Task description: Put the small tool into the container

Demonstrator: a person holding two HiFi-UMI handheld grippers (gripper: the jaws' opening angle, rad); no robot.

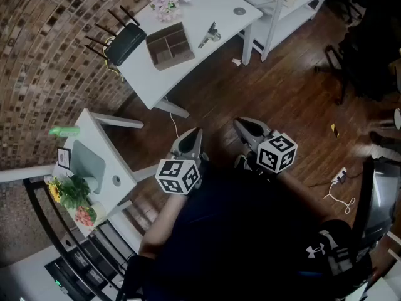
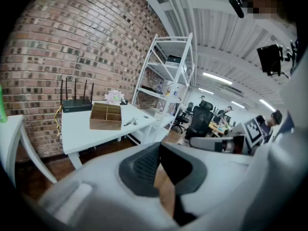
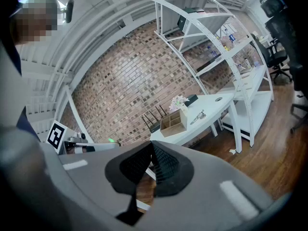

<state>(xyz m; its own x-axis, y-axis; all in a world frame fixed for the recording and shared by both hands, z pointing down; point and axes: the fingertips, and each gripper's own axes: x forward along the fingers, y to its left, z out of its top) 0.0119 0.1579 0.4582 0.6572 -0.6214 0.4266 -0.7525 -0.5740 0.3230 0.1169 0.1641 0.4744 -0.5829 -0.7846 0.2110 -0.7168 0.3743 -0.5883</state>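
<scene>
Shut and empty, my left gripper (image 1: 188, 138) and right gripper (image 1: 248, 128) sit well short of the small tool (image 1: 209, 35), lengthwise ahead, just right of the compartment box (image 1: 170, 46).

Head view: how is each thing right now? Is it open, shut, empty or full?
Left gripper: shut, nothing between its jaws.
Right gripper: shut, nothing held.
Wooden container: open on top, compartments look empty, sitting on the white table.
Small tool: lying on the table beside the container, not inside it.
Router: on the table's end, antennas standing up.
</scene>
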